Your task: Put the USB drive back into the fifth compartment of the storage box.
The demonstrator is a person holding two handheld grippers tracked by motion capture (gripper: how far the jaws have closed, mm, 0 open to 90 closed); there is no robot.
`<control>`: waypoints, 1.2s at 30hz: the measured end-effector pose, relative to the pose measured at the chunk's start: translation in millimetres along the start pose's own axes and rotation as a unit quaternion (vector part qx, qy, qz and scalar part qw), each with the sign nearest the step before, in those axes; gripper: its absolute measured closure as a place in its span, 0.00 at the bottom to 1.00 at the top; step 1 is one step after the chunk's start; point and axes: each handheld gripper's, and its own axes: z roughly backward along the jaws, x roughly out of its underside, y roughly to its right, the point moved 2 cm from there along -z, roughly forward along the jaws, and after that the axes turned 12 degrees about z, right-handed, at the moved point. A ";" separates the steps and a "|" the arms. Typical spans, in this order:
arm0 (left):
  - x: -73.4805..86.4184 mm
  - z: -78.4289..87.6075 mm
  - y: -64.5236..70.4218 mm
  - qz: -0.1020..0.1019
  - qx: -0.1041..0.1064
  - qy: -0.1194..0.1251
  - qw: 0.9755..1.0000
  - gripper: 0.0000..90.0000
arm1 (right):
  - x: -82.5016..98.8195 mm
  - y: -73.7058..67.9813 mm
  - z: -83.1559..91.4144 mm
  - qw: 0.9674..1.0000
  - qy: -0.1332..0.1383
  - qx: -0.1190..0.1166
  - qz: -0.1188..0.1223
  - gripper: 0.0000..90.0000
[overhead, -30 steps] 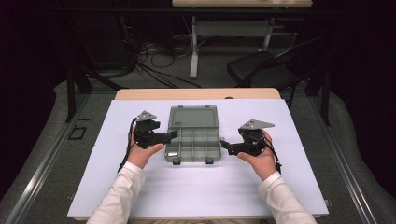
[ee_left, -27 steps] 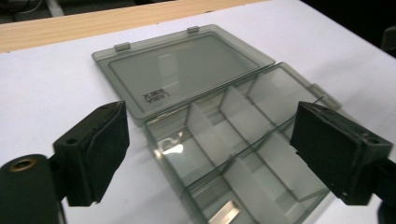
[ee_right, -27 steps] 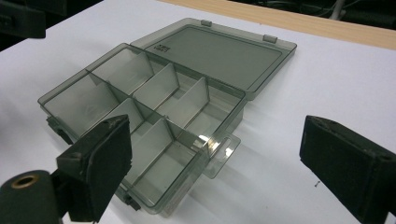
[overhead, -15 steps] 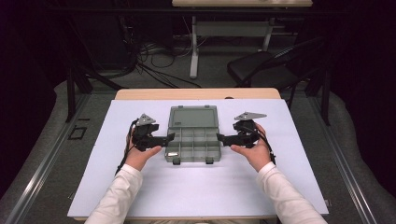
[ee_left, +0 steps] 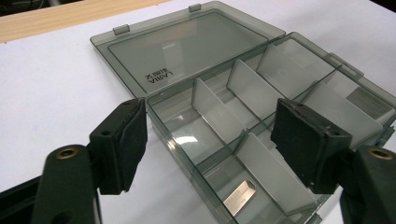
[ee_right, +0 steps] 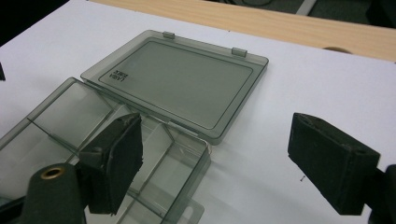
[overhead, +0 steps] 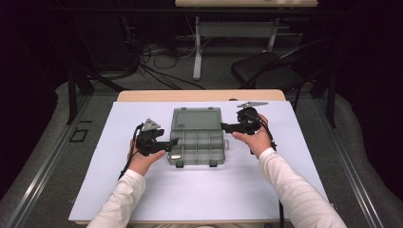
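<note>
Lying open on the white bench [overhead: 142,199], the grey box [overhead: 197,142] sits between both hands, its lid [overhead: 196,118] folded flat on the far side and a small metal piece [ee_left: 240,197] resting in a near compartment. At the box's left edge the left tool [overhead: 172,142] has just been closing, yet its jaws stand apart astride the corner wall without pressing it. Held beside the box's far right corner, the right tool [overhead: 224,127] has also been narrowing, its jaws parted and gripping nothing, one pad over a compartment, the other over bare bench.
</note>
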 end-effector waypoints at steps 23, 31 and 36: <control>12.0 -8.5 0.6 -0.001 0.002 -0.028 1.000 0.38 | -29.9 5.5 -40.6 0.999 -0.038 0.017 -0.005 0.19; 19.4 -16.9 1.8 -0.021 0.004 -0.059 0.998 0.43 | -30.0 5.3 -48.4 0.999 -0.043 0.011 -0.010 0.21; 23.8 -22.5 2.4 -0.042 -0.015 -0.060 0.997 0.45 | -28.3 4.5 -53.6 0.999 -0.047 0.007 -0.019 0.21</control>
